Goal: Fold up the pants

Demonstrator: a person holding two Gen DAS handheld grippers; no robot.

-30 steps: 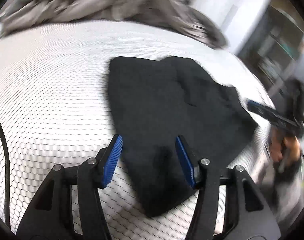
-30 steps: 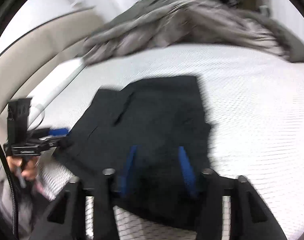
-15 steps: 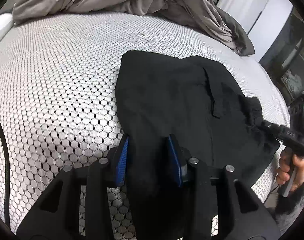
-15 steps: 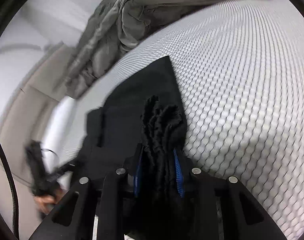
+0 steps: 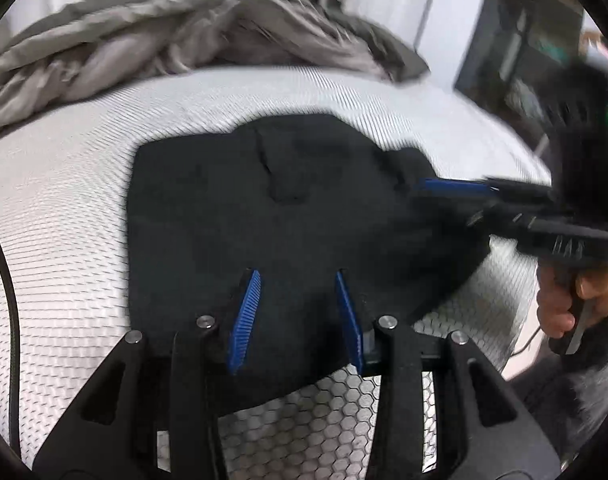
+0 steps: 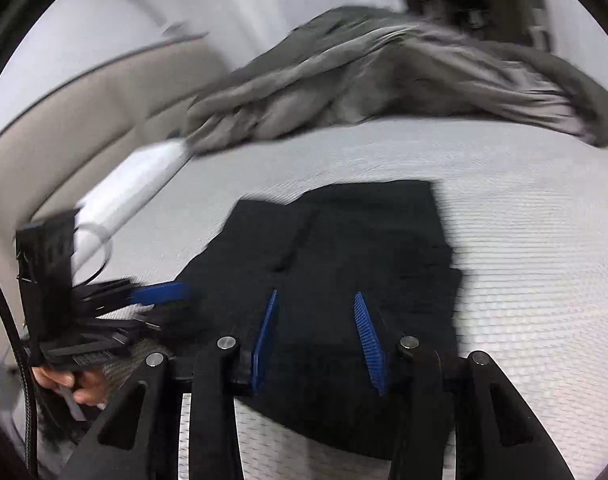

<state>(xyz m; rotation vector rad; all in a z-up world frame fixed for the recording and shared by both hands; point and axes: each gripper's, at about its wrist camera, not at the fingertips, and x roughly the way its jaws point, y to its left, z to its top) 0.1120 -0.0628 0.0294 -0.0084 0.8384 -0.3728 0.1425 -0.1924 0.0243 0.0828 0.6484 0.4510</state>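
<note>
Black pants (image 5: 284, 200) lie spread on the white honeycomb mattress (image 5: 64, 200). My left gripper (image 5: 297, 274) is at their near edge, its blue pads closed partway with black cloth filling the gap. The right gripper (image 5: 444, 188) reaches in from the right, where cloth bunches at its tip. In the right wrist view the pants (image 6: 364, 240) run under my right gripper (image 6: 316, 294). Its jaws are easing open with cloth between the pads. The left gripper (image 6: 160, 292) touches the pants' left edge.
A crumpled grey blanket (image 5: 184, 40) (image 6: 384, 80) fills the far end of the mattress (image 6: 524, 240). A beige padded wall (image 6: 64, 120) runs along one side and dark shelving (image 5: 524, 40) stands past the other. A hand (image 5: 564, 304) grips the right tool.
A second ago both grippers stood wider above the flat pants. Half a second ago they closed on bunched cloth. Since then both hands have swung sideways and the views have blurred.
</note>
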